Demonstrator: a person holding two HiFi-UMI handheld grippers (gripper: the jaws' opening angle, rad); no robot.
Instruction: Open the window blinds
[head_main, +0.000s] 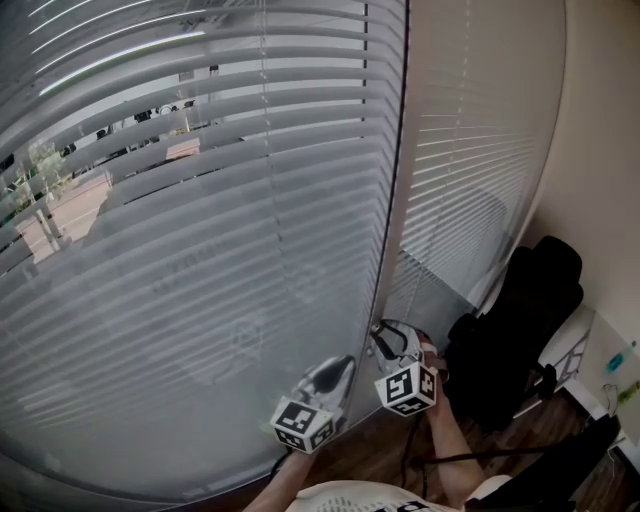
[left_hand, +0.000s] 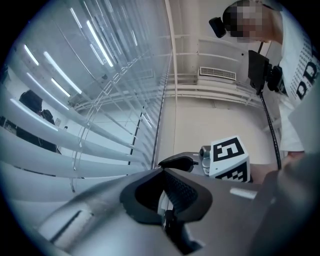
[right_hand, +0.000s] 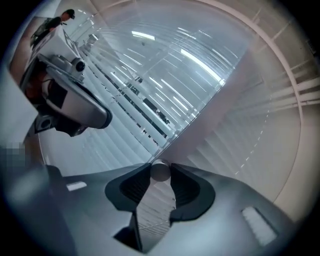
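Note:
The grey slatted window blinds (head_main: 200, 250) fill the left of the head view, their upper left slats tilted enough to show the street outside. A thin clear tilt wand (head_main: 392, 200) hangs down their right edge. My right gripper (head_main: 385, 333) is shut on the wand's lower end. In the right gripper view, that round end (right_hand: 160, 171) sits pinched between the pad tips of my right gripper (right_hand: 160, 172). My left gripper (head_main: 340, 368) is just to its left, close to the slats. The tips of my left gripper (left_hand: 162, 170) meet, and I see nothing held between them.
A second, narrower blind (head_main: 470, 150) covers the window to the right of the wand. A black chair or bag (head_main: 520, 330) stands against the beige wall (head_main: 600, 150) at the right. Dark wooden floor (head_main: 370, 450) with cables lies below.

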